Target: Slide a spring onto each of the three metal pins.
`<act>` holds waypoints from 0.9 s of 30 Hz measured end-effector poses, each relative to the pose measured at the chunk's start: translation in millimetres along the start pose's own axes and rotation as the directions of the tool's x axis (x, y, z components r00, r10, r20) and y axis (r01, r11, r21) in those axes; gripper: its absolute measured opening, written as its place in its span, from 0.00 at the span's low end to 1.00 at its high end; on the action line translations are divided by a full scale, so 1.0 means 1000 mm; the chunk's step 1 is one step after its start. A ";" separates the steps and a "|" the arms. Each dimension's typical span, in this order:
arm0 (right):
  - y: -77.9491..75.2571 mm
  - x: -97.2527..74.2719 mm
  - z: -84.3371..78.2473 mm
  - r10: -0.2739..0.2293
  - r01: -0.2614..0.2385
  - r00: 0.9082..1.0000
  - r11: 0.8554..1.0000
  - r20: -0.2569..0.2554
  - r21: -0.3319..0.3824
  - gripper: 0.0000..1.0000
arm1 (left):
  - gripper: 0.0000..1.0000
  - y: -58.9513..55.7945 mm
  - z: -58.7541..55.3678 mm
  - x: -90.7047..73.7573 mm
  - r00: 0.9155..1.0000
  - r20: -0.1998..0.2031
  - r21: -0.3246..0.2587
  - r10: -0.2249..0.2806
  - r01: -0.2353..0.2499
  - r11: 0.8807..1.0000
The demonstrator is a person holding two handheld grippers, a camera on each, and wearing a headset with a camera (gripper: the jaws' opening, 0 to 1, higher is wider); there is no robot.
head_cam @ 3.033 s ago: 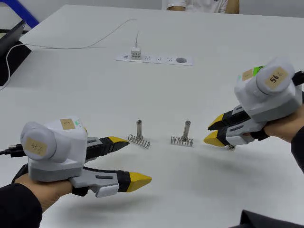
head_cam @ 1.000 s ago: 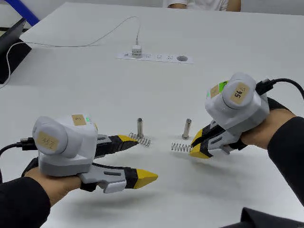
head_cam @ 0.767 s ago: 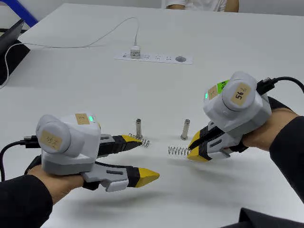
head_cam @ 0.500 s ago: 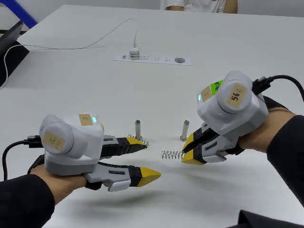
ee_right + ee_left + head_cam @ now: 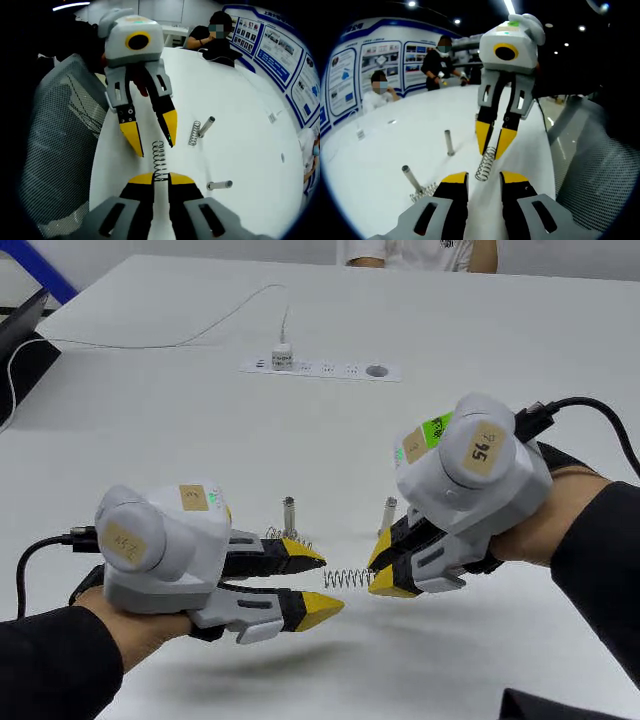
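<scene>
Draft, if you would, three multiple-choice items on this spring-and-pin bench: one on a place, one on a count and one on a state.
1. Where is the loose spring?
A. Lying on the table at the foot of a pin
B. Threaded on a pin
C. Standing on end, far from any pin

2. How many upright pins stand in the head view?
A. One
B. Two
C. Four

3. How do the left gripper's jaws stand?
A. Open
B. Shut on a spring
C. Shut on a pin

Answers:
1 A: it lies flat against that pin's base.
2 B: that pin and the other pin are both upright.
3 A: they are spread, with the free end of the held spring between them, while the right gripper clamps its far end.
</scene>
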State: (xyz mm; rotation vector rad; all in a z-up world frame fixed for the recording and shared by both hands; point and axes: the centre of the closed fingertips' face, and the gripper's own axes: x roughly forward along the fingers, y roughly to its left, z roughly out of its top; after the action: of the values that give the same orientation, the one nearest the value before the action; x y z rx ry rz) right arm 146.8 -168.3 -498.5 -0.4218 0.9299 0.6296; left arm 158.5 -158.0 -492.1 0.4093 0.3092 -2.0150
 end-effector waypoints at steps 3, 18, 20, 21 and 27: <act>0.002 0.000 0.002 0.004 -0.004 1.000 1.000 0.002 -0.003 0.11 | 0.22 -0.001 0.001 0.001 1.000 0.001 0.013 -0.004 0.004 1.000; 0.006 -0.006 0.013 0.003 -0.003 1.000 0.999 0.005 -0.041 0.11 | 0.12 -0.002 -0.004 0.001 1.000 -0.019 0.051 -0.004 0.005 0.999; 0.005 -0.008 0.016 0.000 0.000 1.000 0.999 0.013 -0.044 0.11 | 0.12 -0.001 -0.004 0.001 1.000 -0.020 0.051 -0.003 0.004 0.999; 0.005 -0.010 0.018 -0.001 0.002 1.000 0.999 0.018 -0.047 0.11 | 0.12 -0.001 -0.004 0.001 1.000 -0.021 0.052 -0.002 0.003 0.999; 0.007 -0.015 0.031 -0.005 0.008 0.999 0.998 0.046 -0.062 0.11 | 0.12 -0.001 -0.005 0.001 1.000 -0.026 0.053 -0.001 0.003 0.999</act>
State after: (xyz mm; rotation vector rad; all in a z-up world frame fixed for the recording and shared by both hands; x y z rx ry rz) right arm 154.2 -149.9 -470.3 -0.4641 0.8666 0.6608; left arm 157.4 -156.8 -496.8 0.4687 0.2731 -2.0246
